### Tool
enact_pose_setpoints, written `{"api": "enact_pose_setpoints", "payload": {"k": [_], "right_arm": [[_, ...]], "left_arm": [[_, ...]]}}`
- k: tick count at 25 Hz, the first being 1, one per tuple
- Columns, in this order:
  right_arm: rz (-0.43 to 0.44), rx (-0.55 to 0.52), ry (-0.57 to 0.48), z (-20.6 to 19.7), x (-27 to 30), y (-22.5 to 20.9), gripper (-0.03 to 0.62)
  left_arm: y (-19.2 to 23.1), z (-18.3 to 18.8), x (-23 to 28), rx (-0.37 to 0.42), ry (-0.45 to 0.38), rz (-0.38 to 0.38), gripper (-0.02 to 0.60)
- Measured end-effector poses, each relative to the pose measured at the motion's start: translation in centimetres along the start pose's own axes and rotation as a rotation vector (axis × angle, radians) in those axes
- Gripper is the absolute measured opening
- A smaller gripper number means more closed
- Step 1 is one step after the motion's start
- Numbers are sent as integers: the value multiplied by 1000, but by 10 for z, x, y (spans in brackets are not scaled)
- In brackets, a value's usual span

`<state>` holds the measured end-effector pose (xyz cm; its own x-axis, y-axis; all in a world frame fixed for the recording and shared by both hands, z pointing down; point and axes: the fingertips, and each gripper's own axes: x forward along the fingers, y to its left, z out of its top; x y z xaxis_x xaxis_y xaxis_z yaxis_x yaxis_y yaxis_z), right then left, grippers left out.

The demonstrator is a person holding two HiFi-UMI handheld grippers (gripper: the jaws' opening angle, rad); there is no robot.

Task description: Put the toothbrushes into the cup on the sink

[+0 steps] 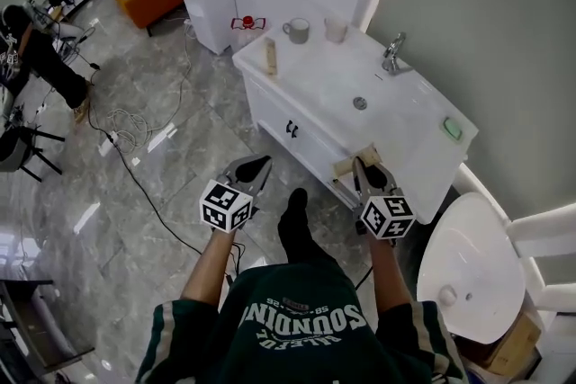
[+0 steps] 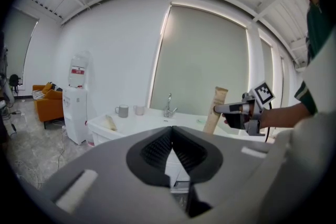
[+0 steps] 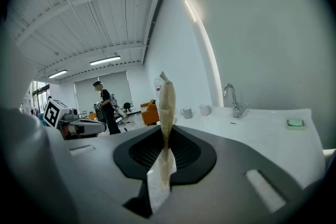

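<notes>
The wrapped toothbrush (image 3: 167, 105), in a tan paper sleeve, is clamped between the jaws of the right gripper (image 3: 167, 132). It stands up out of them, and the lower end of the wrapper hangs below the pads. A second wrapped toothbrush (image 1: 269, 56) lies flat on the sink counter (image 1: 319, 81), well ahead of both grippers and off to the right gripper's left, near the counter's far left edge. Beyond it, at the back of the counter, a grey mug (image 1: 297, 31) and a pale cup (image 1: 336, 29) stand just beside each other. Neither shows anything sticking out, though their insides are too small to read for certain. The tap (image 1: 392, 54) is ahead of the right gripper and a little to its right. The left gripper (image 2: 172, 132) has its jaws together with nothing between them. It hangs about level with the right one, off to its left and short of the counter.

By my reading the task is at an early stage: one toothbrush is picked up but not delivered, the other lies untouched, and no cup holds one. What is left — carry the held toothbrush across the counter to the cup, drop it in, then fetch the second.
</notes>
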<state>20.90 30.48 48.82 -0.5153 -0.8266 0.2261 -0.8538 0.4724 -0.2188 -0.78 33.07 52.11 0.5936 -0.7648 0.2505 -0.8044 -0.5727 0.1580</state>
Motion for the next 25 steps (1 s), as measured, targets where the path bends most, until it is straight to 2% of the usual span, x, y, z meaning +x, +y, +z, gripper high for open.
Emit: {"api": "enact_pose_setpoints", "payload": {"k": [6, 17, 22, 25], "right_arm": [[13, 2, 5, 24, 83, -23, 42], [7, -27, 16, 87, 226, -87, 42], [12, -37, 13, 109, 270, -103, 43], [-1, -41, 13, 118, 285, -113, 42]], "left_arm": [[60, 24, 54, -14, 10, 12, 51], [147, 94, 189, 12, 18, -53, 51], [175, 114, 233, 7, 14, -68, 51], [180, 120, 260, 13, 30, -101, 51]]}}
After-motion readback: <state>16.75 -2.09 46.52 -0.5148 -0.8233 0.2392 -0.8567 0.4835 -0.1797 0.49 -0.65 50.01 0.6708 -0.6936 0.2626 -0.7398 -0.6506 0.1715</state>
